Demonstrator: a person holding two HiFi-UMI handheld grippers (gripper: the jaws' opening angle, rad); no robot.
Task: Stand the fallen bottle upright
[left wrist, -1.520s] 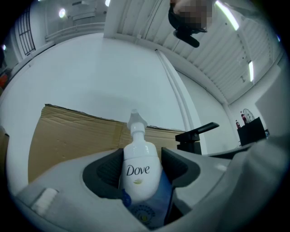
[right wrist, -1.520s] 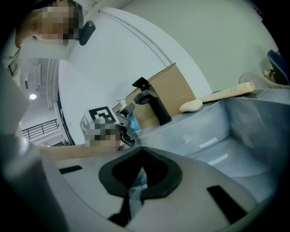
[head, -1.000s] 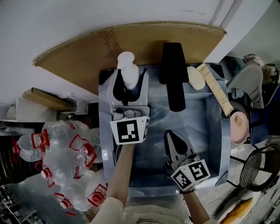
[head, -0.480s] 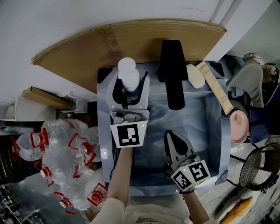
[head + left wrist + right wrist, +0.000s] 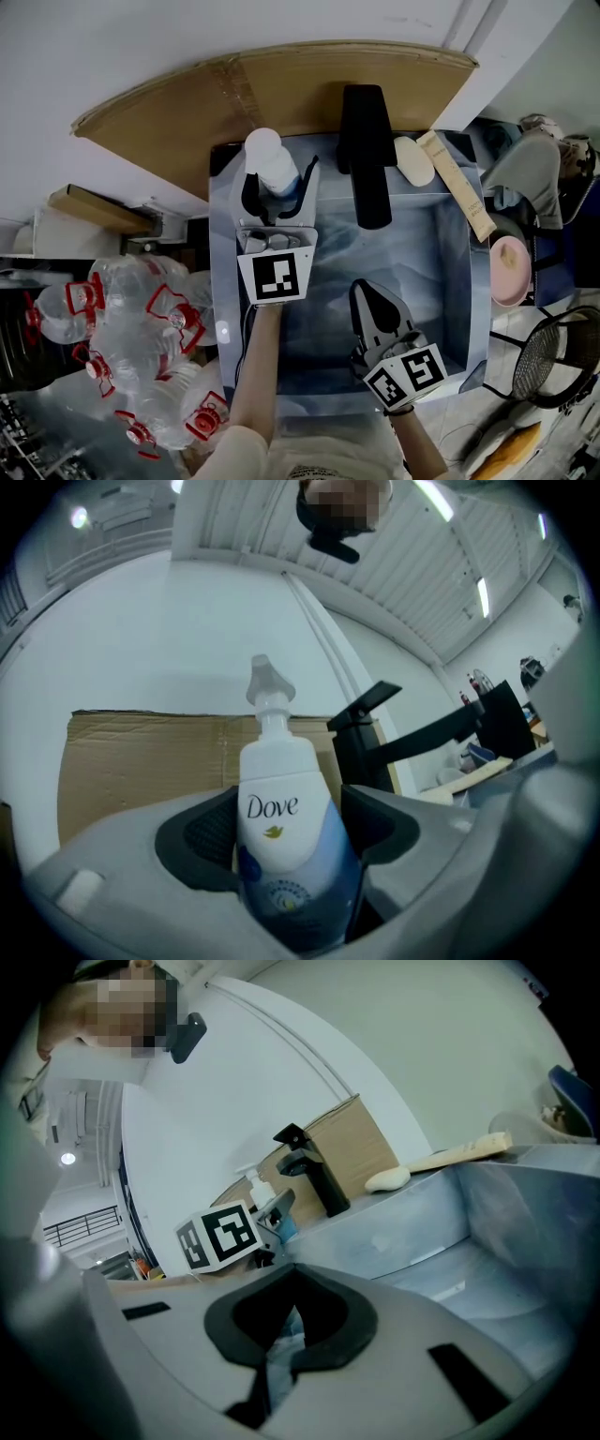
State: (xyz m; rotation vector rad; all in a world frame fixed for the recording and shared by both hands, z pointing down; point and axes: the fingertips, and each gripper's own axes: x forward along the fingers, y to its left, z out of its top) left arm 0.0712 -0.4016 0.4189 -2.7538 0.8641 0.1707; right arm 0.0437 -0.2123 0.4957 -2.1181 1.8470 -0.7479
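A white pump bottle with a blue lower half (image 5: 265, 155) is seen standing upright on the back left ledge of a grey-blue marbled sink (image 5: 450, 281), in front of a brown cardboard sheet (image 5: 281, 84) set against the white wall. The bottle is flanked by the dark pads of the left claw (image 5: 277, 187), whose jaws are opening; thin slivers of cardboard are visible between pads and bottle, so no pressure is being applied. The right claw (image 5: 364, 289) is held over the sink basin, well apart from the bottle, its jaws closed tip to tip on nothing. A tall black tap (image 5: 366, 155) is mounted just right of the bottle, and a cream oval soap bar (image 5: 412, 161) is laid beside it on the rim. Clear plastic bottles with red labels (image 5: 141, 328) are heaped left of the sink.
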